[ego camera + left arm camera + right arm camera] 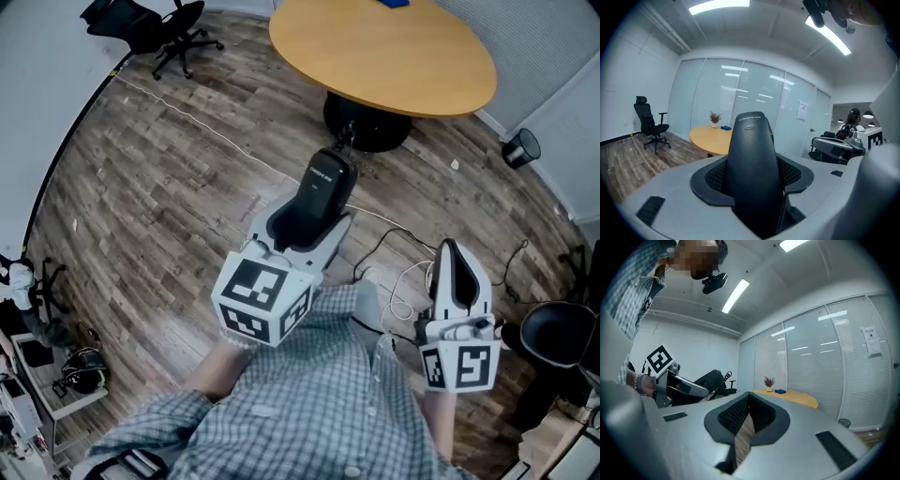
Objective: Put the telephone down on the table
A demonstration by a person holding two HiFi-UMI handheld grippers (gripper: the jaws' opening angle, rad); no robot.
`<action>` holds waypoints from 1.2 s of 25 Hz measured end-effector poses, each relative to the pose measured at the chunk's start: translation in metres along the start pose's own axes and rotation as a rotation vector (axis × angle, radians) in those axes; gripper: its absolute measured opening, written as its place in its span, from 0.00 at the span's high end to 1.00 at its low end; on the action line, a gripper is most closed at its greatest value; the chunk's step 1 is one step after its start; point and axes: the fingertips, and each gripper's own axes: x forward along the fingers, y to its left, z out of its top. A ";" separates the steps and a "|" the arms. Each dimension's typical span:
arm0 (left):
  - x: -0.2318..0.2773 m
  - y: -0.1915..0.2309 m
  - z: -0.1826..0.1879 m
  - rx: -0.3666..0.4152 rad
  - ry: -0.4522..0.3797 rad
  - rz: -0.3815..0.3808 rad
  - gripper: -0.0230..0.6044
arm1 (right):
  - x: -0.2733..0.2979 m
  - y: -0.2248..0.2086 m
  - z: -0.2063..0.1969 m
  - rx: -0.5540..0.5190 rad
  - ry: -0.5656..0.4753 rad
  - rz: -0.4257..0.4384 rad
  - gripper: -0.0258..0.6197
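1. Right gripper (452,253), grey two-jaw tool with a marker cube, is close to the body. Its jaws are pressed together with nothing between them; only floor shows through the slit.
2. Left gripper (302,225), same make, is held further out and tipped slightly downward. Its jaws pinch a black, smooth, curved plastic telephone handset (330,178) by its lower half. The upper end sticks out past the jaw tips.
3. The telephone is in the air over the grey-brown wood-plank floor (169,187), resting on nothing.
4. The round light-wood table on a black pedestal (422,56) lies ahead, well apart from the handset. A small blue object and a potted plant sit on its far side.
5. Progress, as judged: the grasp is secure and the carry is under way. Left to do: close on the table, lower the handset onto the top, release.
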 end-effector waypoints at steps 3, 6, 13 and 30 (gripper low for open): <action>0.015 0.000 0.007 -0.010 -0.005 0.029 0.52 | 0.017 -0.020 0.003 0.027 -0.017 0.028 0.95; 0.030 0.004 0.016 -0.021 -0.013 0.063 0.52 | 0.037 -0.033 0.002 0.039 -0.018 0.065 0.95; 0.079 0.001 0.036 -0.047 -0.023 0.141 0.52 | 0.076 -0.087 -0.004 0.055 0.003 0.117 0.95; 0.159 -0.011 0.068 -0.072 -0.028 0.277 0.52 | 0.122 -0.195 -0.014 0.116 0.007 0.181 0.95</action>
